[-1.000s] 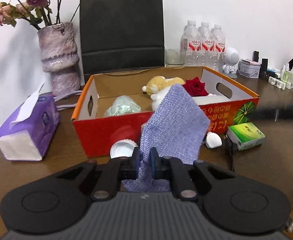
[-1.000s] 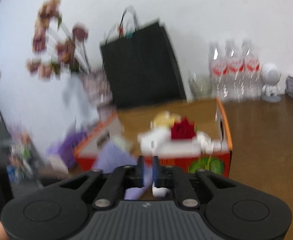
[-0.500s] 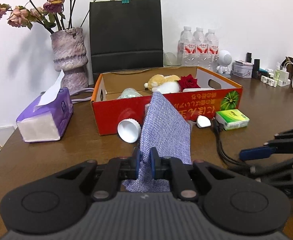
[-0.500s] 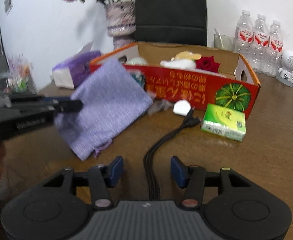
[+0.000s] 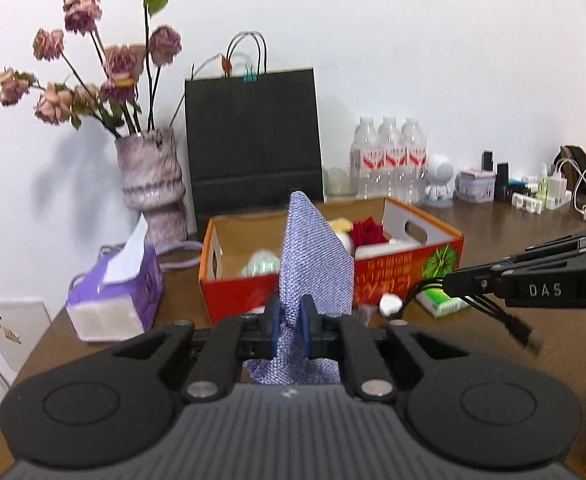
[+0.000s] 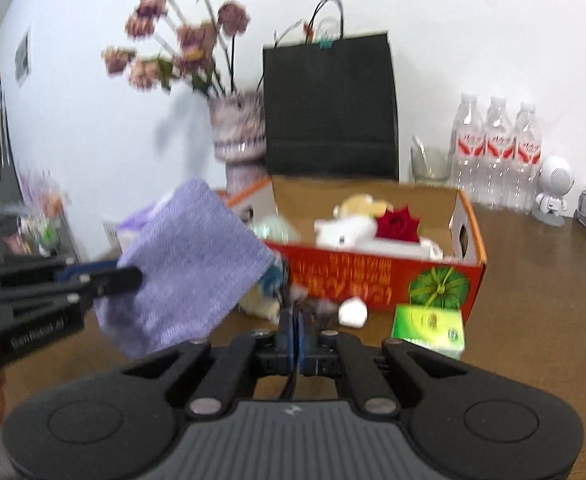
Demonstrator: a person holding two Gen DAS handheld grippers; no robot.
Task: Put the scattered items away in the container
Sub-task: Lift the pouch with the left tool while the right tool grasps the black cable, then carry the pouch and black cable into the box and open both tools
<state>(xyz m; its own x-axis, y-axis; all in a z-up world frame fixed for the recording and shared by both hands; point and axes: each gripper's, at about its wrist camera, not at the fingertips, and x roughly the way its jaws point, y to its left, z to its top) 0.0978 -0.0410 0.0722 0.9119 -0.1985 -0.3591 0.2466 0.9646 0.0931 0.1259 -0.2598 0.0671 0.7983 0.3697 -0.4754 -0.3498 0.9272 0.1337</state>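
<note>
My left gripper (image 5: 291, 320) is shut on a purple woven cloth (image 5: 313, 256), which stands up from the jaws in front of the orange cardboard box (image 5: 405, 272). In the right wrist view the same cloth (image 6: 189, 272) hangs from the left gripper (image 6: 129, 276) at the left. My right gripper (image 6: 296, 328) is shut on a black cable (image 6: 291, 384); its white plug (image 6: 353, 312) lies by the box (image 6: 373, 280). From the left wrist view the right gripper (image 5: 453, 280) reaches in from the right with the cable (image 5: 505, 316) dangling. A green packet (image 6: 429, 328) lies beside the box.
The box holds a red rose (image 5: 369, 230), a plush toy and a clear wrapped item. A purple tissue box (image 5: 113, 292) stands left of it. Behind are a vase (image 5: 151, 184), a black paper bag (image 5: 253, 140), water bottles (image 5: 389, 160) and small gadgets (image 5: 533, 196).
The right gripper, open over the cable half a second ago, has shut on it and raised it. The left gripper has drawn back and up from the box with the cloth.
</note>
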